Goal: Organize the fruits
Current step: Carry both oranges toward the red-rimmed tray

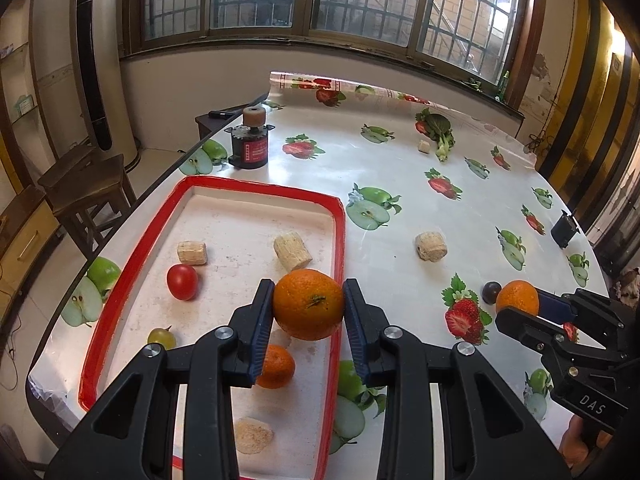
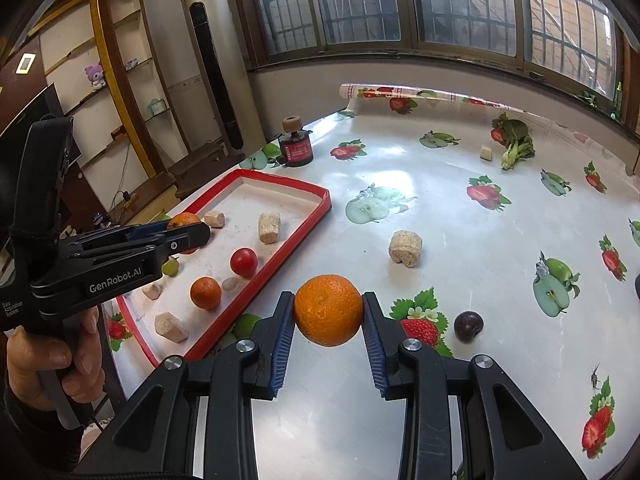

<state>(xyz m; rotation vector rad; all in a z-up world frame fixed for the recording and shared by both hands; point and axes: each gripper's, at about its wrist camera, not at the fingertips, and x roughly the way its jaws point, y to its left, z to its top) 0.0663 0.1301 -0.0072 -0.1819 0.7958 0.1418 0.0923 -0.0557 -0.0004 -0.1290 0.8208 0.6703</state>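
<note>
While my left claw [image 1: 308, 306] clamps an orange [image 1: 308, 304] over the red tray [image 1: 256, 192], already holding a tomato [image 1: 182, 281], grape [image 1: 161, 337] and small orange [image 1: 276, 366], my right claw [image 2: 328, 312] grips another orange [image 2: 328, 310] above the counter [image 2: 460, 220]; a plum [image 2: 468, 326] remains outside.

Both grippers are black plastic with ribbed blue pads [image 1: 262, 322], silver screws, white "GenRobot.AI" lettering; a bare-skinned hand [image 2: 52, 364] shows.

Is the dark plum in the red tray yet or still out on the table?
Out. The plum lies on the fruit-print tablecloth, well to the right of the red tray, beyond the orange the right gripper grips.
</note>
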